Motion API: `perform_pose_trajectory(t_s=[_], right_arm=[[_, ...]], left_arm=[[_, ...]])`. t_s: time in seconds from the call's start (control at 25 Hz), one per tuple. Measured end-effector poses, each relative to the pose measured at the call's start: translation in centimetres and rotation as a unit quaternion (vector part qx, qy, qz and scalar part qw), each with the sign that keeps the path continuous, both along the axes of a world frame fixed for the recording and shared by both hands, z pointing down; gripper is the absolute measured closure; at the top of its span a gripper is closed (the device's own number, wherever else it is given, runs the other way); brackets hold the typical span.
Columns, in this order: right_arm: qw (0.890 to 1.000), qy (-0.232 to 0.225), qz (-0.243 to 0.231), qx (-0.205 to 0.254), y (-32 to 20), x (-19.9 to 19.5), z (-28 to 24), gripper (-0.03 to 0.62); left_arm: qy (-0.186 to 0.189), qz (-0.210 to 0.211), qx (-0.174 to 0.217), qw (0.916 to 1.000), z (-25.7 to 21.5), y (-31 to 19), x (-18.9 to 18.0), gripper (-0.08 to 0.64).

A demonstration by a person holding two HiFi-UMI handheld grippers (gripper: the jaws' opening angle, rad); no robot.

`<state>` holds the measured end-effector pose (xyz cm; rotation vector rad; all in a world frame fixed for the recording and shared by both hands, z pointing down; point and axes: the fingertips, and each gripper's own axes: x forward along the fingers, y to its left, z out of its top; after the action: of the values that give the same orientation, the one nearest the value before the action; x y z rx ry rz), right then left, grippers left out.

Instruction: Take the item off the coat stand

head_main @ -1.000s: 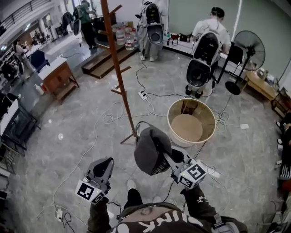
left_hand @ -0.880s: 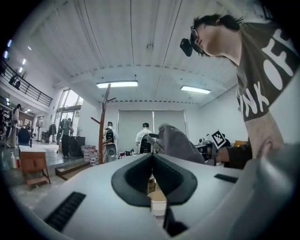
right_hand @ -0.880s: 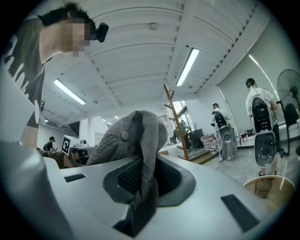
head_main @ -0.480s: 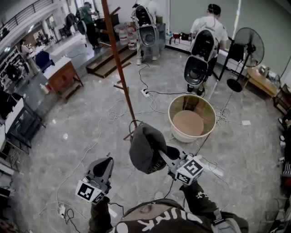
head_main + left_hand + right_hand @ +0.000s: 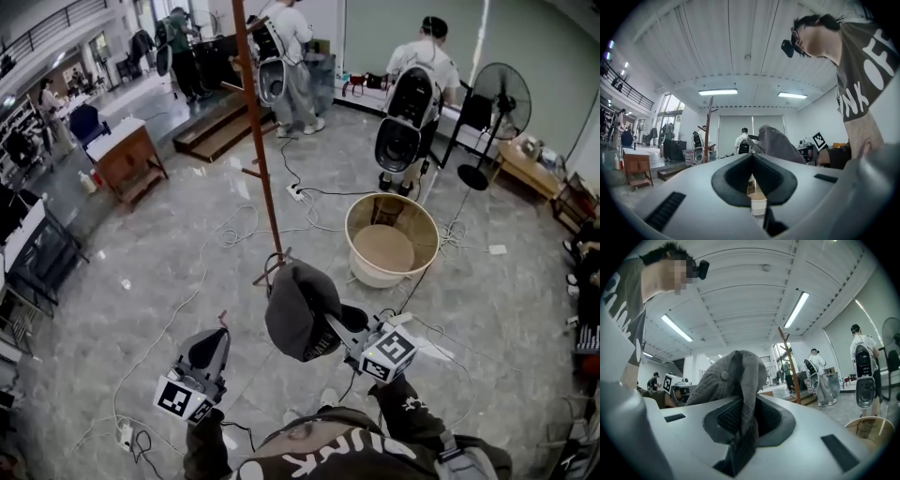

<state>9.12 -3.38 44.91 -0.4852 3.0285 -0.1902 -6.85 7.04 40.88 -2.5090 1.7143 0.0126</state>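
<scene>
A grey cap [image 5: 292, 307] hangs from my right gripper [image 5: 330, 326], clear of the brown wooden coat stand [image 5: 260, 150], whose foot [image 5: 272, 270] stands just beyond it. In the right gripper view the jaws are shut on the cap [image 5: 733, 373], its fabric pinched between the pads at my right gripper [image 5: 745, 420], and the coat stand [image 5: 788, 366] rises behind. My left gripper [image 5: 208, 349] is low at the left, shut and holding nothing. The left gripper view shows my left gripper [image 5: 752, 183] with its pads together, the cap [image 5: 776, 143] to the right and the coat stand [image 5: 708, 126] far off.
A round tan tub [image 5: 392, 246] stands on the floor right of the stand. Cables [image 5: 234, 234] and a power strip [image 5: 295, 194] lie around the stand's foot. A pedestal fan [image 5: 502, 94], a wooden desk [image 5: 127, 159] and several people stand further back.
The cap and my right gripper have drifted slightly left, still gripped and off the stand. The head view has shifted a little. A person at the back has walked left.
</scene>
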Motion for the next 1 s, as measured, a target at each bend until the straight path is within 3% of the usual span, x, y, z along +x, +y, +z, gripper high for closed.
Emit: perform_pose_trajectory(t_s=[0.36,0.64,1.0], right_arm=[[0.999,0.015,0.036,0.001,4.3,-1.6,-0.1,0.532],[0.999,0.011,0.03,0.014,4.0,-1.6,-0.4,0.532],[0.999,0.005,0.037,0.03,2.4,1.1,-0.4,0.532]], left_arm=[[0.017,0.027,0.01,0.9995,0.1,3.2,-3.0,0.557],[0.017,0.002,0.026,0.9995,-0.7,3.9,-4.1,0.557],[0.002,0.011,0.037,0.9992,-1.9,2.4,-1.0,0.557]])
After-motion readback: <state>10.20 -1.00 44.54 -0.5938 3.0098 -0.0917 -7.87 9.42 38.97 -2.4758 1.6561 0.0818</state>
